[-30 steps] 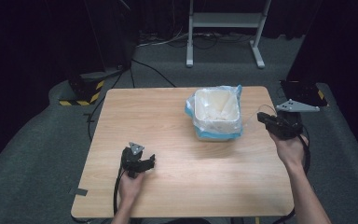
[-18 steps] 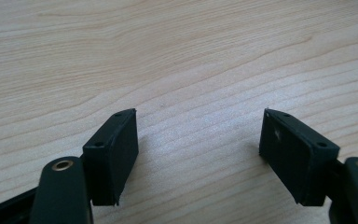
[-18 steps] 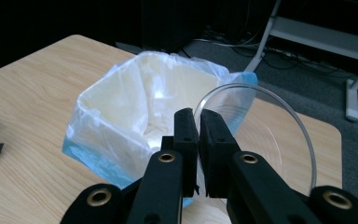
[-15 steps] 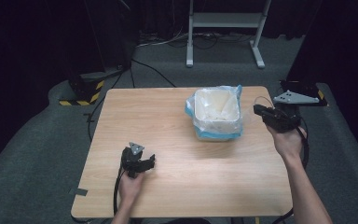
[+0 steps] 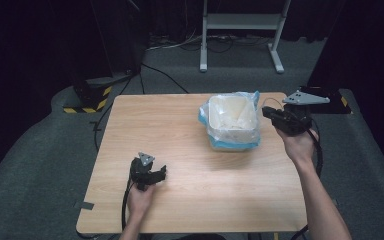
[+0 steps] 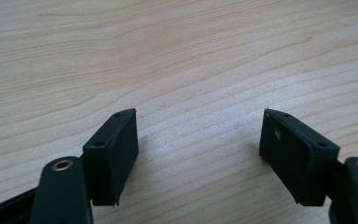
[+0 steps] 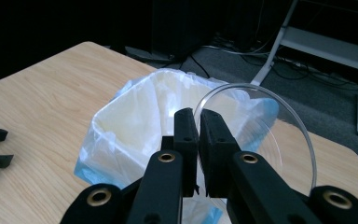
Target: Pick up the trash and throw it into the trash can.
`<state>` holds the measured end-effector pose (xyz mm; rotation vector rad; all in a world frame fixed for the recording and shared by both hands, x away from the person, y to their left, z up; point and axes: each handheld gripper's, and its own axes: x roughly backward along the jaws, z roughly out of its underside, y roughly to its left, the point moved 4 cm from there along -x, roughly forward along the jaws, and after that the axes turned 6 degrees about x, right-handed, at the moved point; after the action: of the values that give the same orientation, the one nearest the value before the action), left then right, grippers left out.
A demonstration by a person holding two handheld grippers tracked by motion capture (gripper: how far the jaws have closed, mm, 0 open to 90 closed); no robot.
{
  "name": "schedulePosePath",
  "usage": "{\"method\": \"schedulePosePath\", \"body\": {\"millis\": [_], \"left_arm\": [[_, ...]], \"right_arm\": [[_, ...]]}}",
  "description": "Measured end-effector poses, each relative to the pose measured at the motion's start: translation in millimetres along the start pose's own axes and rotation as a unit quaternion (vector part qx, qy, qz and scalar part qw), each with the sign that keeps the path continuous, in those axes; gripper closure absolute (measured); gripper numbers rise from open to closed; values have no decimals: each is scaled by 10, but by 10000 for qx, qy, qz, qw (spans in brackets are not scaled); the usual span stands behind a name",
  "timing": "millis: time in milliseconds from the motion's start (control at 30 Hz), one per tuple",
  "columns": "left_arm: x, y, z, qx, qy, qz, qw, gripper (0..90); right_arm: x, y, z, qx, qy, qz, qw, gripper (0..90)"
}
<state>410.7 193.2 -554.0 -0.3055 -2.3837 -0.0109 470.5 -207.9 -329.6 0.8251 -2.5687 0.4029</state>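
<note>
A small white bin (image 5: 231,121) lined with a translucent bag with blue edges stands on the right half of the wooden table (image 5: 180,130). My right gripper (image 5: 271,113) hovers at the bin's right side. In the right gripper view it (image 7: 198,117) is shut on the edge of a clear round plastic disc (image 7: 265,135), held upright over the bin's (image 7: 135,126) open mouth. My left gripper (image 5: 152,172) rests low near the table's front left. Its jaws stand wide apart over bare wood (image 6: 198,140), with nothing between them.
A grey metal stand (image 5: 240,30) and cables lie on the floor behind the table. A black-and-yellow striped block (image 5: 87,102) sits off the back left corner. A dark object (image 5: 327,97) lies off the table's right edge.
My right gripper has moved left and away from the person with the clear disc, closing in on the bin. The left gripper has stayed put.
</note>
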Motion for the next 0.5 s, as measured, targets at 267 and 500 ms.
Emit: {"method": "schedulePosePath", "body": {"millis": [267, 500], "left_arm": [[0, 0, 0, -1, 1, -1, 10000, 279], [1, 1, 0, -9, 6, 0, 10000, 279]], "right_arm": [[-97, 79, -48, 47, -62, -46, 10000, 858], [-274, 143, -63, 118, 28, -63, 9999, 857]]}}
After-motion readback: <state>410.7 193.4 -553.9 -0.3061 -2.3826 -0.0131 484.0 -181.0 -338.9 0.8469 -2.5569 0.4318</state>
